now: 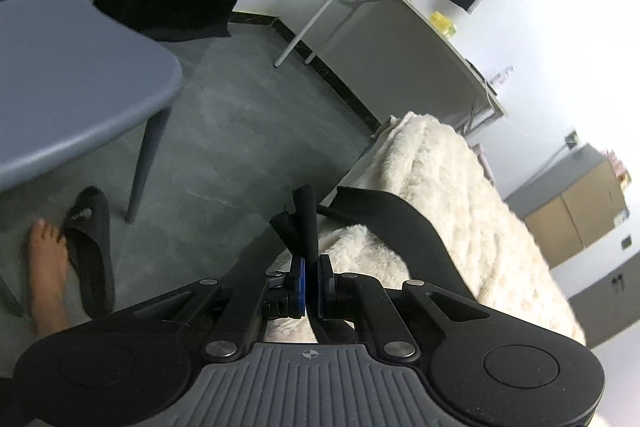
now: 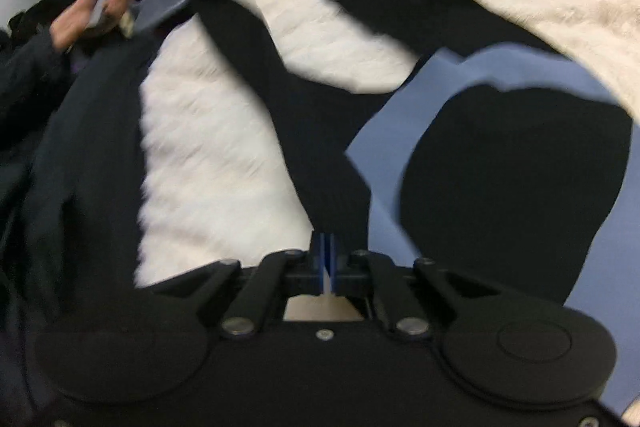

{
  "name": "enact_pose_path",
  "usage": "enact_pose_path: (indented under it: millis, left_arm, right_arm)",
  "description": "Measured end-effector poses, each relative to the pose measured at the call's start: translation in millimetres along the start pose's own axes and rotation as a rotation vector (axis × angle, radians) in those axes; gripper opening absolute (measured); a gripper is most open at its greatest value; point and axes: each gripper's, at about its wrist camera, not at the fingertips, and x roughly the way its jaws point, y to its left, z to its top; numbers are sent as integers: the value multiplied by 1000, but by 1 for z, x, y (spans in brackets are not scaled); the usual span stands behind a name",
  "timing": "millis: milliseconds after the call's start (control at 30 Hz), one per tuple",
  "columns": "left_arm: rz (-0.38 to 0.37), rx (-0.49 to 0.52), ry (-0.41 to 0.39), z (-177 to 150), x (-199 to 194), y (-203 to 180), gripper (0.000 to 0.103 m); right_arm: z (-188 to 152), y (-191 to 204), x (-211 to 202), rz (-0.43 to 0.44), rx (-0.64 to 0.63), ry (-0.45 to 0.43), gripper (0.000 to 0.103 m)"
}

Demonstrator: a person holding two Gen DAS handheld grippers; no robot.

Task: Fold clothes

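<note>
Left wrist view: left gripper (image 1: 311, 267) jaws pinched nearly closed on a bunched end of the black garment (image 1: 384, 215), with fabric sticking up past the pads. From there the cloth runs as a taut strip across the cream fleece blanket (image 1: 448, 163) on the bed. Grey chair (image 1: 80, 79) and the floor sit off to the side.

Right wrist view, blurred: right gripper (image 2: 327, 259) jaws almost together, dark cloth (image 2: 316, 155) running right up to the pads. It looks clamped, but blur stops me confirming. A blue sheet (image 2: 384, 131) lies under the dark fabric beside it. The person's hand (image 2: 94, 9) on the other gripper shows far left.

Handling guess: light, limp knit with no stiffness, so it sags and twists between the grips. Hold hems or corners and keep it tensioned. Fleece will likely drag on it.
</note>
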Motion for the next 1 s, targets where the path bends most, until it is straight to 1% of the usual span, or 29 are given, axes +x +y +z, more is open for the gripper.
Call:
enact_pose_path:
  millis: [33,67,133,167,200,267,300,367,400,433,467,500,533,567,633,667,700,767,833,933,1000]
  left_arm:
    - [6,12,12,-2,-2,3,5]
    - [12,25,23,-3,-5,6,5]
    - [22,22,41,-6,-8,14,5]
    - [36,15,40,-6,-10,19,7]
    - [45,3,33,-5,-13,25,12]
    - [38,-32,21,-1,-18,35,12]
    - [36,-37,20,0,-18,37,12]
    - [45,-45,17,4,-20,41,13]
    - [42,-49,17,5,-20,42,14]
    - [38,-55,18,6,-20,43,14]
    - [38,-65,18,7,-19,45,14]
    - [47,-67,19,7,-18,47,14]
    - [50,-67,19,7,-17,46,14]
    - [53,-64,21,8,-16,47,14]
    - [34,-71,29,8,-16,48,24]
    - [17,-87,34,8,-16,48,33]
    - [8,-92,28,7,-16,46,38]
    - [-26,-79,20,1,-16,40,38]
    - [-52,-70,16,-3,-14,35,40]
    - [-143,-83,-21,-23,-9,27,42]
    - [-204,-100,-38,-37,-9,24,42]
  right_arm:
    - [-10,7,5,7,-1,28,13]
    - [-20,13,9,13,1,50,13]
    - [-29,15,8,24,23,44,13]
    - [-30,15,5,25,36,24,13]
    - [-25,14,0,18,52,-22,13]
    - [-14,13,-10,4,80,-109,14]
    - [-4,14,-11,-7,85,-157,18]
    - [30,19,-5,-46,83,-304,42]
    - [46,22,1,-60,80,-357,46]
    - [60,25,9,-62,76,-388,49]
    - [83,29,25,-56,67,-431,52]
    - [101,32,37,-50,63,-464,53]
    - [114,33,47,-36,70,-479,53]
    - [136,36,68,-6,79,-493,54]
    - [159,41,92,34,79,-496,54]
    - [177,46,111,71,77,-485,53]
    - [199,52,134,117,70,-464,53]
    - [231,64,165,187,44,-430,53]
    - [250,74,184,229,20,-403,53]
    - [285,90,221,310,-19,-319,53]
    - [294,98,236,345,-47,-269,45]
